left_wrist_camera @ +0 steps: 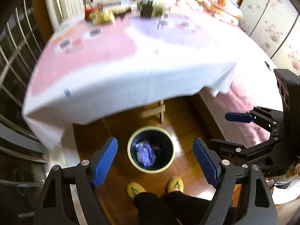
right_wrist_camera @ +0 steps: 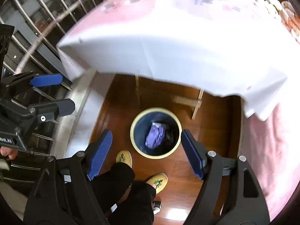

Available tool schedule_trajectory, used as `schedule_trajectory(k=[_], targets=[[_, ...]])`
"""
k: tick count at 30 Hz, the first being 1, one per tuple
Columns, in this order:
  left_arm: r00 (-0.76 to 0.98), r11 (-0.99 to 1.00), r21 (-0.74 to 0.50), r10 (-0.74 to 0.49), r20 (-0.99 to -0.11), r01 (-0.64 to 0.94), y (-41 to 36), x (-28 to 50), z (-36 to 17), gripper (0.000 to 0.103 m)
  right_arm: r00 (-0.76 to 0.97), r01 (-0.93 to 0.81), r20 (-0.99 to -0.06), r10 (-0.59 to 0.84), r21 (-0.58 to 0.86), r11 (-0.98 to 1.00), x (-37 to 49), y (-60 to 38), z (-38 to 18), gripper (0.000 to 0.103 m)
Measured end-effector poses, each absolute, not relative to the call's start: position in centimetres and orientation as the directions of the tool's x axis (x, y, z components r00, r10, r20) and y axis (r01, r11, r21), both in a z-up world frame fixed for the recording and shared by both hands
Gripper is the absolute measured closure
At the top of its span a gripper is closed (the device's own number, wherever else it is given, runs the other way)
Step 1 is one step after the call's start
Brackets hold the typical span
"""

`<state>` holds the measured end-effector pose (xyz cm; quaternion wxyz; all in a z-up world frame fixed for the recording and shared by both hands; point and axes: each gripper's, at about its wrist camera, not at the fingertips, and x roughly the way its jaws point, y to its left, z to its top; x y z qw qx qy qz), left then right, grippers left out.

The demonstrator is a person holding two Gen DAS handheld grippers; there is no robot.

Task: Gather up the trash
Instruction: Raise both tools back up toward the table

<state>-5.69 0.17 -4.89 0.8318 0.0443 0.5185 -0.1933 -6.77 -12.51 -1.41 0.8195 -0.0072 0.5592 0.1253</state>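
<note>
Both the left gripper and right gripper gape empty above the wastebasket holding crumpled purple trash, while clutter remains along the table's far edge.

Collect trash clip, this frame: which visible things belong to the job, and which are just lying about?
Job:
- trash bin on the wooden floor
- crumpled purple bag inside it
- left hand-held gripper, open, empty
- right hand-held gripper, open, empty

Just around:
- table with white cloth
- blurred clutter at the table's far edge
- yellow slippers
- pink bedcover
</note>
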Motion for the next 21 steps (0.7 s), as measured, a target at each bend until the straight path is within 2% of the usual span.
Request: schedule_trajectory(k=[8,13,21], targets=[[0.478,0.921,-0.128,-0.305,-0.824,0.367,0.9,-7.1,6.3,0.019,0.479,-0.244,-0.848,0.226,0.119,0.963,-6.3,-12.5,9.8,0.030],[0.556,0.930,-0.079,-0.282,-0.782,0.360,1.2,-7.5,11.8,0.019,0.554,-0.282,-0.799,0.232,0.082,0.956,-5.6,-12.5,14.8,0.030],[0.575,0.931,-0.125,-0.314,-0.756,0.344,1.2,-6.3,15.6,0.019,0.622,-0.319,-0.746,0.239,0.038,0.947,-3.3,-11.7,19.5,0.030]])
